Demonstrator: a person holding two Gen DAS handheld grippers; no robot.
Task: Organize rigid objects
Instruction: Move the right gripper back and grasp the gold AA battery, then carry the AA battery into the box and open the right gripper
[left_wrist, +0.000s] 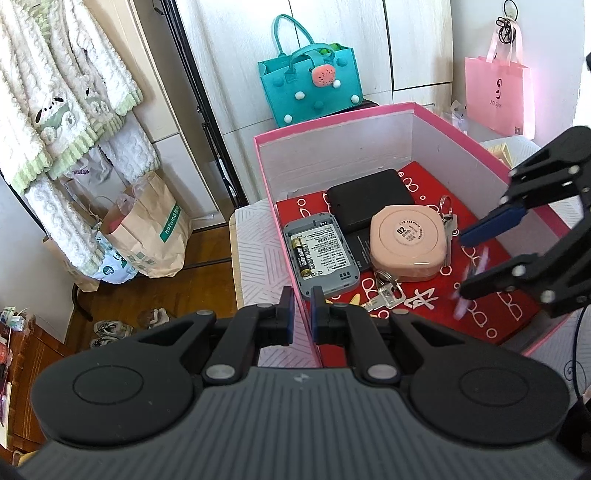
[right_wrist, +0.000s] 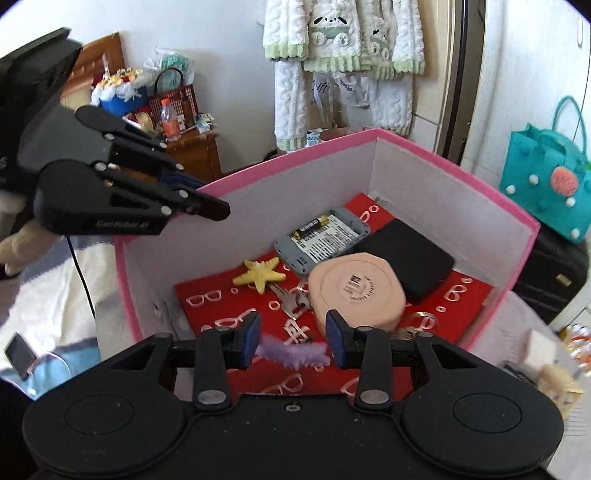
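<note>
Pink box (left_wrist: 369, 122) is standing on the tabletop (left_wrist: 255, 236), holding a grey device (left_wrist: 321, 254) with a battery (left_wrist: 301, 254), a black case (left_wrist: 369, 199), a round pink case (left_wrist: 408, 245) labelled "02", keys (left_wrist: 384, 293) and a yellow starfish (right_wrist: 261, 275). Left tongs (left_wrist: 303, 317) are straddling the box's near wall, almost closed on it. Right tongs (right_wrist: 291, 341) are spread above the box floor; a blurred purple object (right_wrist: 291, 354) is lying between them, contact unclear. Paper bag (left_wrist: 155, 236) is reading "hotwind".
</note>
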